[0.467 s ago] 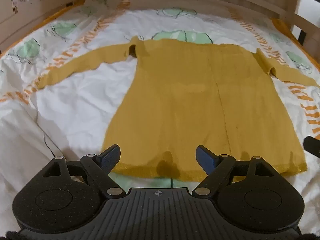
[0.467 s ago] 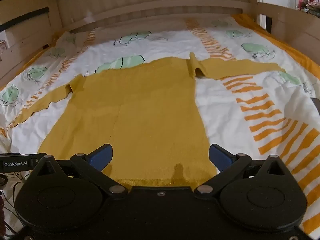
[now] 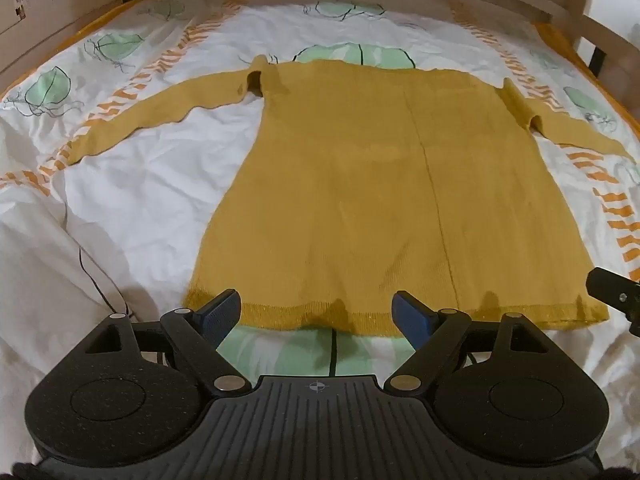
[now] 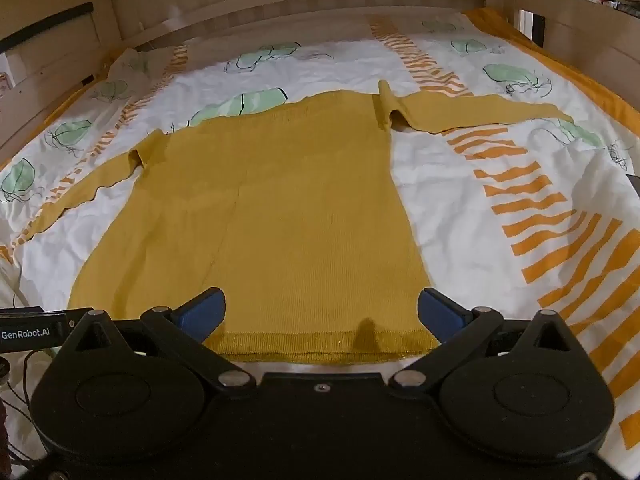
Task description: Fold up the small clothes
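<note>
A mustard-yellow knit sweater (image 3: 380,184) lies flat on the bed, hem toward me, both sleeves spread out to the sides. It also shows in the right wrist view (image 4: 272,216). My left gripper (image 3: 318,314) is open and empty, hovering just before the hem's left half. My right gripper (image 4: 322,310) is open and empty above the hem's right half, its fingers straddling the near right corner. The right gripper's edge (image 3: 616,294) shows at the far right of the left wrist view.
The sweater rests on a white duvet (image 3: 132,184) with green leaf and orange stripe prints. A wooden bed frame (image 4: 304,4) surrounds the mattress at the back and sides. A thin black cable (image 3: 94,276) lies on the sheet at left.
Both grippers have pulled back slightly toward me; the hem now sits a little farther from the left gripper's fingers. The sweater has not moved.
</note>
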Action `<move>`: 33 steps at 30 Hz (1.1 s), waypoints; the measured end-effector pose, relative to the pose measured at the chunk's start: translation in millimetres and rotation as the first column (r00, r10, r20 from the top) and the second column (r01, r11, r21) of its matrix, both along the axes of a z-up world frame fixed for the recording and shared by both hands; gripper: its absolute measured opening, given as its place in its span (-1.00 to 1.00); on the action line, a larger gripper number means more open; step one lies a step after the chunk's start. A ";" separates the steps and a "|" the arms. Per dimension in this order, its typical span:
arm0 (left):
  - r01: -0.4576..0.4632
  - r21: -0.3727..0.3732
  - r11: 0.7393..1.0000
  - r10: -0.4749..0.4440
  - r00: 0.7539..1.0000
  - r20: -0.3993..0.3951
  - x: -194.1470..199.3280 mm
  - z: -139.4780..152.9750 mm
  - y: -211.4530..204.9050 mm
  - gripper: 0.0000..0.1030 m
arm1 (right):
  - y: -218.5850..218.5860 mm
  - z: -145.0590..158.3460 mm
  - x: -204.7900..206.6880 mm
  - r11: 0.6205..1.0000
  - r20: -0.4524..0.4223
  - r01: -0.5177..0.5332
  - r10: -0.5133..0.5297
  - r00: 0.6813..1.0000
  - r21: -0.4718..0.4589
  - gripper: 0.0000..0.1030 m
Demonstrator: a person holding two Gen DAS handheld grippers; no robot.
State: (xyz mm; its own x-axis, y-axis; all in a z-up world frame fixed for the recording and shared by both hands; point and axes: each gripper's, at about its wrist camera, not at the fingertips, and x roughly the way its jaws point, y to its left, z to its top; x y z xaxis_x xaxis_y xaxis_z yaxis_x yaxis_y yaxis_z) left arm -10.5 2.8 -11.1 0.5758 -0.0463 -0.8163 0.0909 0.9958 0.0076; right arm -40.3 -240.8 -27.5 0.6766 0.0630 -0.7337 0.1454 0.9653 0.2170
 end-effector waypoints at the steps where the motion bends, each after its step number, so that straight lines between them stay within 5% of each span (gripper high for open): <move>1: 0.002 -0.001 1.000 -0.002 1.000 -0.001 -0.4 -0.2 0.6 0.60 | -0.6 -0.6 0.1 1.000 -0.001 0.001 -0.001 1.000 -0.002 0.98; 33: -0.005 -0.003 1.000 0.005 0.997 -0.072 3.9 -5.9 -6.0 0.60 | 6.0 -4.9 4.7 1.000 -0.031 -0.022 0.021 0.999 -0.006 0.98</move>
State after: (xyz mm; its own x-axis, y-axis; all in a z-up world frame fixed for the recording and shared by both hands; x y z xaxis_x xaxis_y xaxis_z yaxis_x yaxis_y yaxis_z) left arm -6.6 -3.1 -17.0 0.5162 -0.0462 -0.8552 0.0861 0.9963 -0.0018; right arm -35.5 -234.8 -32.4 0.6517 0.0724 -0.7550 0.1313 0.9696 0.2063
